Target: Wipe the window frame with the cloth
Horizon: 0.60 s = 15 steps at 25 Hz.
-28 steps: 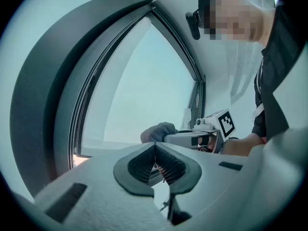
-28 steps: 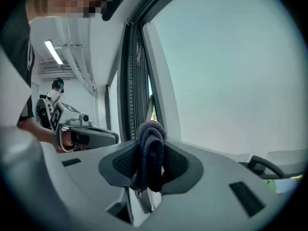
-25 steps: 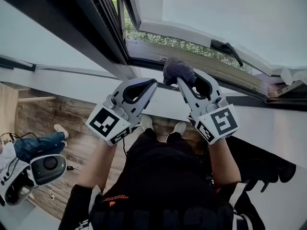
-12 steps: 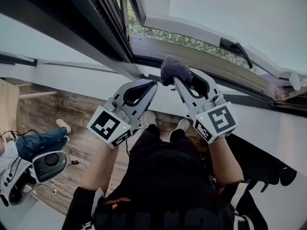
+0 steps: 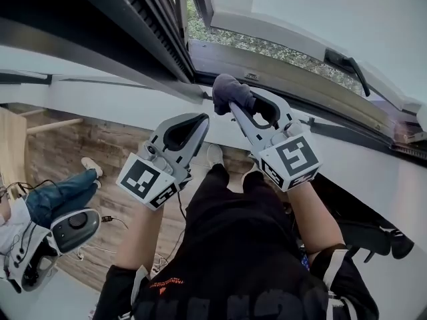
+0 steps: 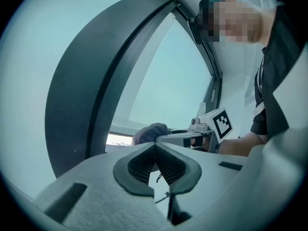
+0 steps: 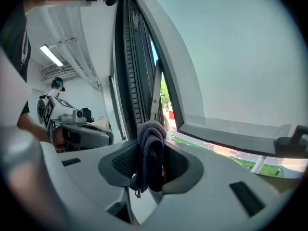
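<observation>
Since a second ago the left gripper [image 5: 201,119] has kept much the same place below the dark upright of the window frame [image 5: 157,25]. The cloth [image 5: 230,91] has slid leftward along the frame's lower rail. The small metal fitting [image 5: 252,77] that lay by its left edge now lies to its right, and the wad sits closer to the corner where rail meets upright. The right gripper [image 5: 232,104] has travelled with it.

Counted, from the left:
- one other person [image 5: 60,195] in jeans, at the far left above the wooden floor [image 5: 100,145]
- one grey device [image 5: 70,229] at the bottom left
- two grippers, each with one marker cube
- two bare forearms
- one cloth
- one open sash [image 5: 280,25] with one black handle [image 5: 348,69]

The left gripper points up and to the right, with its cube low by the wrist and its tips in front of the white wall under the rail. Its own view shows the jaws pressed together with nothing between them.

The right gripper leans up and to the left, so the two tools converge toward the corner without touching. Its jaws are clamped on the dark grey cloth, which stands as a folded wad between the pads and bulges past the tips. The cloth is right at the lower rail, but actual contact cannot be made out.
</observation>
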Available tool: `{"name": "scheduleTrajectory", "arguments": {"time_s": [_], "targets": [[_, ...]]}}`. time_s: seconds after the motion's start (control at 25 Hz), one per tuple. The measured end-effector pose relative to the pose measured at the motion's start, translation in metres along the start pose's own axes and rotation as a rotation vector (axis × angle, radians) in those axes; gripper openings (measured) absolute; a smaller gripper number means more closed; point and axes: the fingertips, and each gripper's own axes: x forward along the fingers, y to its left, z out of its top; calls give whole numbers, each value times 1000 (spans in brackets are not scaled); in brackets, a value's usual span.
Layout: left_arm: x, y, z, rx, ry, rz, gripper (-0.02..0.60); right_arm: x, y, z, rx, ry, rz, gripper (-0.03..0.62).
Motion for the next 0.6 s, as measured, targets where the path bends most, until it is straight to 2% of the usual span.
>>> {"name": "scheduleTrajectory", "arguments": {"time_s": [0.6], "targets": [[-9, 37, -18, -35, 24, 38, 20, 62, 11, -29, 20, 69, 28, 124]]}}
